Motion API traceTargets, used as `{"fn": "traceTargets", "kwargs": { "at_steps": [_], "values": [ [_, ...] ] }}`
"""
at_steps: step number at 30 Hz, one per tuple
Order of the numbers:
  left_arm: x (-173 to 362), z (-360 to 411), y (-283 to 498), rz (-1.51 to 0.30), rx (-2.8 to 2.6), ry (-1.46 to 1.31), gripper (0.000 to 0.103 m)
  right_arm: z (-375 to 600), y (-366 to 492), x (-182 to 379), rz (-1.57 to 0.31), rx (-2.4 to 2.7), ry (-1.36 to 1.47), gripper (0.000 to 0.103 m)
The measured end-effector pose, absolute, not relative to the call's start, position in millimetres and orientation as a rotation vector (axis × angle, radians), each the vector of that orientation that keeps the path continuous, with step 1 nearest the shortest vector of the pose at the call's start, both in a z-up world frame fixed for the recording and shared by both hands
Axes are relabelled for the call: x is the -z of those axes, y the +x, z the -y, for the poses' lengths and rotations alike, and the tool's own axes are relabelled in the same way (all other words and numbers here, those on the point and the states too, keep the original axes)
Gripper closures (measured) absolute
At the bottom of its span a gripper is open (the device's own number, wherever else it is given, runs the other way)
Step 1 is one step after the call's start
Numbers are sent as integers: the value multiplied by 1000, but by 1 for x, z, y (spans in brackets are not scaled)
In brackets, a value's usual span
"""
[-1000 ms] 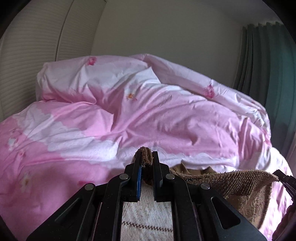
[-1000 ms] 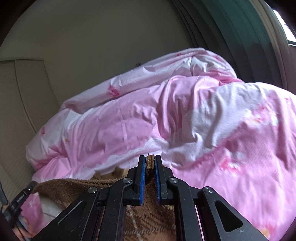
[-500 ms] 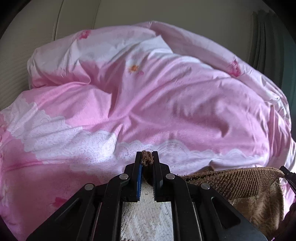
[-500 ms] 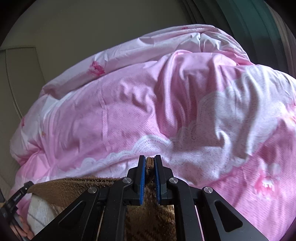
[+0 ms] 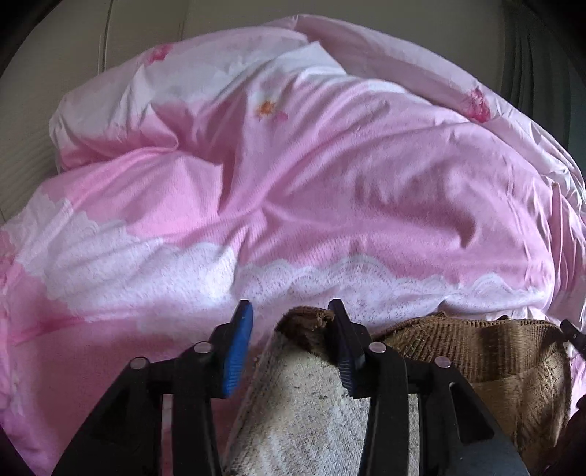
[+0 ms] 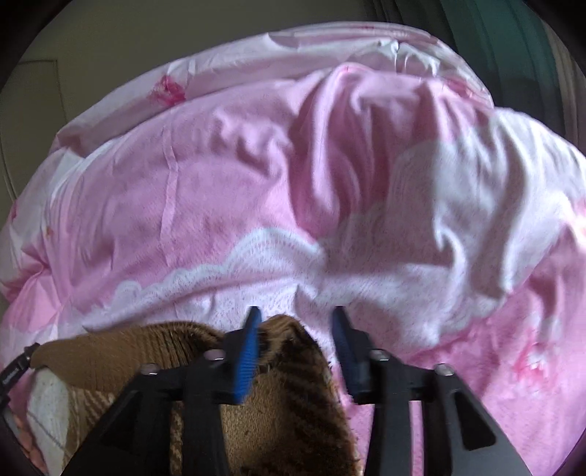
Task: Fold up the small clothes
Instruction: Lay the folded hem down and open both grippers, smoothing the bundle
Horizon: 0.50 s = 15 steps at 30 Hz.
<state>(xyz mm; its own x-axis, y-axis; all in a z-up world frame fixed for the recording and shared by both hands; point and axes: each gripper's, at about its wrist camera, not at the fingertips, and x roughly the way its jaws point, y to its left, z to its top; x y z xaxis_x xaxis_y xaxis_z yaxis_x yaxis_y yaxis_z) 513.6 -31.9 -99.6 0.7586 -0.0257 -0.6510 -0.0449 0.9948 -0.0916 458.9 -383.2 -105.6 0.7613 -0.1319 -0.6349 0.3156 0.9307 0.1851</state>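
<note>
We take the duvet [image 5: 293, 190] as landmark: pink with white lace-print bands, heaped over the bed and filling both views.

Left claw [image 5: 289, 329]: jaws opening. A brown corner of the garment [image 5: 293, 402] lies between them, leaning on the right finger and clear of the blue pad [image 5: 234, 351] on the other side. The pads no longer press on it.

Right claw [image 6: 296, 329]: jaws opening too. The other brown corner of the garment [image 6: 278, 395] sits by the blue left pad [image 6: 247, 359], perhaps brushing it; motion blur keeps us from being sure. The other finger stands off from the cloth.

The garment, a small knit piece in brown with cream panels and a plaid pattern, lies on the near edge of the duvet, just below the lace band. Its ribbed brown hem stretches across between the two claws. In the left view the cream side runs under the claw; in the right view brown stripes run under it.

Behind the duvet: a pale wall [image 5: 227, 14] and a green curtain [image 6: 505, 47].
</note>
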Motion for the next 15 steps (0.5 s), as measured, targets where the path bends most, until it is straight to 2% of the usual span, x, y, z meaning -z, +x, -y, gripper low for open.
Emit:
{"fn": "traceTargets", "kwargs": {
  "at_steps": [5,7,8,15],
  "values": [
    [82,37,498,-680,2,-48,60,378,445,83,-611,257,243,53],
    [78,40,492,-677,16,-16,60,376,438,75,-581,269,217,41],
    [78,40,490,-674,21,-3,60,376,434,71,-571,273,198,39],
    [89,48,507,-737,107,56,60,373,430,70,-589,253,88,38]
  ]
}}
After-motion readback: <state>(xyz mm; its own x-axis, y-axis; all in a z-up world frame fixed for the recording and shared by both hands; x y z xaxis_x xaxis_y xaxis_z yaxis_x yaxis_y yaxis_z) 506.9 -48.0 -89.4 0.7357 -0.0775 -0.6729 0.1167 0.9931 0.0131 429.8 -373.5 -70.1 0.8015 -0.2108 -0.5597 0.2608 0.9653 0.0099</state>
